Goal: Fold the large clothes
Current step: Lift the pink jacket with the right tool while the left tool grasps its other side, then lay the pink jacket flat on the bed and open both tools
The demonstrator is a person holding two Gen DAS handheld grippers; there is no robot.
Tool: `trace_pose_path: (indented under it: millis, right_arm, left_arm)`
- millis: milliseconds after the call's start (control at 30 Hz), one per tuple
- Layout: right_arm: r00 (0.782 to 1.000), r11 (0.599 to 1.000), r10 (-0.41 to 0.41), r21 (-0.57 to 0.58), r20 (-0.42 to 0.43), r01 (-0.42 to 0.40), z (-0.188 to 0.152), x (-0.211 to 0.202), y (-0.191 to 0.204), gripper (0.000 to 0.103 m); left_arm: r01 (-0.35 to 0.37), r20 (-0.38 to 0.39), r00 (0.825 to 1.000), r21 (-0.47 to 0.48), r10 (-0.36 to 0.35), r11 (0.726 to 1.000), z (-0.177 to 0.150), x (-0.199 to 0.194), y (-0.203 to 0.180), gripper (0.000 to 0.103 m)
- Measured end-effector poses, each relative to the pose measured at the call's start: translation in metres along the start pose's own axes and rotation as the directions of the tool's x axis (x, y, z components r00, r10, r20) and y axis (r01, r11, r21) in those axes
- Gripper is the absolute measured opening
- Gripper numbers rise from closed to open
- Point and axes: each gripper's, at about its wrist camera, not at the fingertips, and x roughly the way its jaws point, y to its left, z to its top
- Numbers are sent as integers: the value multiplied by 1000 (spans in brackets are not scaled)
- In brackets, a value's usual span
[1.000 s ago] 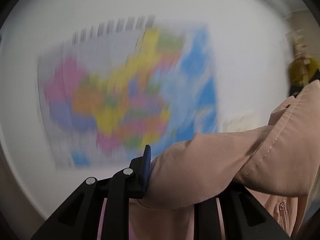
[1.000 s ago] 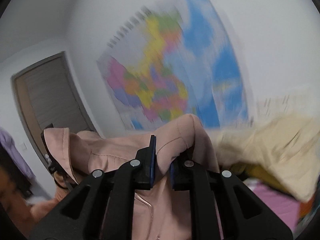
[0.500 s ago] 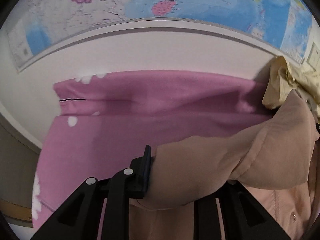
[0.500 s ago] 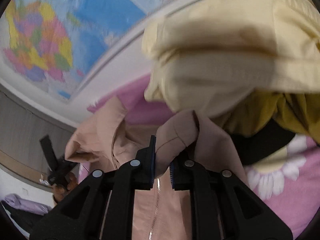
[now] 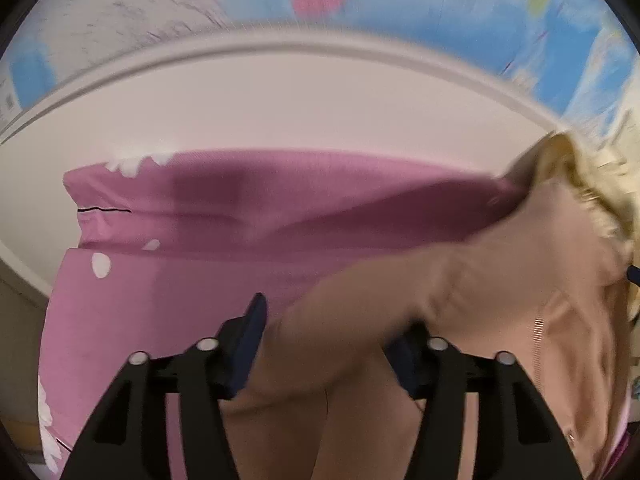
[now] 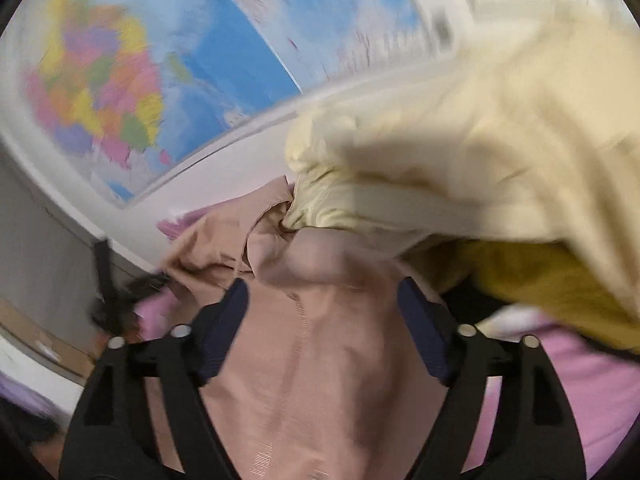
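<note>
Both grippers have dropped from the wall map toward the bed. Left gripper (image 5: pixel 332 344) and right gripper (image 6: pixel 322 316) are opening around the dusty-pink zip jacket (image 6: pixel 320 360), apparently released onto the pink floral bedsheet (image 5: pixel 168 280), beside a blurred cream garment (image 6: pixel 480 160).

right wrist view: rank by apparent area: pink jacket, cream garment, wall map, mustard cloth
1-2. cream garment and pink jacket: look about equal; the jacket lies right under the lens, partly hidden by the opening right claw, so unranked.
3. wall map, cut off by the frame.
4. mustard cloth, mostly covered.
</note>
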Motion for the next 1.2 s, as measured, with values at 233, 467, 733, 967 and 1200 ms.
trace_pose_path:
  millis: [233,467,733,967,1200]
  right_arm:
    - [969,951,-234,-225,-76,212,-69,-4,3,88]
    - [969,987,-132,-113,-209,110,-108,-13,-29,6]
    - [958,958,-285,-36,-1,285,-44,-70,-63,7]
    - [962,961,-270,46,-28,271,-83,-60,-76,62]
    - [985,984,-168,60,33,166,-115,-84,-51,63]
  left_arm:
    - [3,125,992,82,-14,997,-36,-59,9,67]
    - [-26,84,996,42,22,999,-90,-79,44,67]
    - [-13,10,1000,13,13,1000,-147,-87,69,70]
    - [12,-69,998,148,-2,989,-193,-76,44,75]
    - [-33,-2,999,214,34,976,-193,-90,20,2]
